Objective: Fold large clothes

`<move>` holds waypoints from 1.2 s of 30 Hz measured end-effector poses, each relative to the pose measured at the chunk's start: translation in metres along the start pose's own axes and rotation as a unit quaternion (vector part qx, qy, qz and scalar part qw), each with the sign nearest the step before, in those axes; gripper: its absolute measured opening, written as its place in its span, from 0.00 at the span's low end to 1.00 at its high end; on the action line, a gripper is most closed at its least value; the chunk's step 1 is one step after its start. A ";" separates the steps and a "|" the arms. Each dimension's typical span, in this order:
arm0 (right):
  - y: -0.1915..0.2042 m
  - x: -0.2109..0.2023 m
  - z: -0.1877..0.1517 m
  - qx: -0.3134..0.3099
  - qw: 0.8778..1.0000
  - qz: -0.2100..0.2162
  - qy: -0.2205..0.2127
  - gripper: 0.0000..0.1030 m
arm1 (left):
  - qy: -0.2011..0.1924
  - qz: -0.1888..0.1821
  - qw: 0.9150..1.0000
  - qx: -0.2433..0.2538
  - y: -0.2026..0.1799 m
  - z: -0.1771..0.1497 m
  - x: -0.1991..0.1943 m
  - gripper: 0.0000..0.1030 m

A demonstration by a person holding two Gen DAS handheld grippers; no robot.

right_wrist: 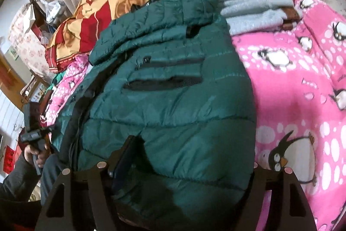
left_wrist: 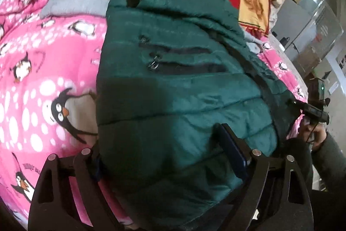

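Left gripper (left_wrist: 164,157): jaws spread wide, straddling the near hem of the green puffer jacket (left_wrist: 173,70); fabric bulges between the fingers, firm pinch cannot be told
Right gripper (right_wrist: 190,157): also spread wide, jacket hem (right_wrist: 179,161) filling the gap, left finger's pad (right_wrist: 123,157) against the fabric
Jacket: lies on the pink penguin blanket (left_wrist: 43,70), quilted, two dark zip pockets facing up, hood end farthest from the claws
Grey garment (right_wrist: 250,12): folded just beside the hood
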State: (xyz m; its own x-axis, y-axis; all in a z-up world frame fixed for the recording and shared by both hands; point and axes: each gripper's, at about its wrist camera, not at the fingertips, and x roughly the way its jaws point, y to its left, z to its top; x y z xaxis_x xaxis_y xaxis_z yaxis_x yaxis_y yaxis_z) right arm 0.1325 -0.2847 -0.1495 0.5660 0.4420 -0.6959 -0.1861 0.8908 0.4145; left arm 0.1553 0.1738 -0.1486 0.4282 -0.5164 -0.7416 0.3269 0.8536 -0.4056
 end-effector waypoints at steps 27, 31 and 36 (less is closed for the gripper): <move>0.021 0.002 0.000 -0.054 0.995 -0.078 -0.006 0.33 | -0.019 0.050 0.995 -0.080 0.012 0.005 0.000 0.44; 0.021 0.002 0.000 -0.054 0.995 -0.088 -0.005 0.31 | -0.009 0.074 0.995 -0.068 0.006 0.006 0.004 0.45; 0.041 0.007 -0.001 -0.099 0.984 -0.147 0.007 0.29 | -0.003 0.100 0.994 -0.048 0.000 0.005 0.007 0.46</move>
State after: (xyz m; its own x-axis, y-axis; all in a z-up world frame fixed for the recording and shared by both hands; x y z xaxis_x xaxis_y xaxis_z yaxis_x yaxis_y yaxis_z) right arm 0.1279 -0.2449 -0.1384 0.6074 0.1630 -0.7775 -0.1704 0.9827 0.0730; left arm 0.1626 0.1703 -0.1512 0.4812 -0.3359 -0.8097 0.1531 0.9417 -0.2997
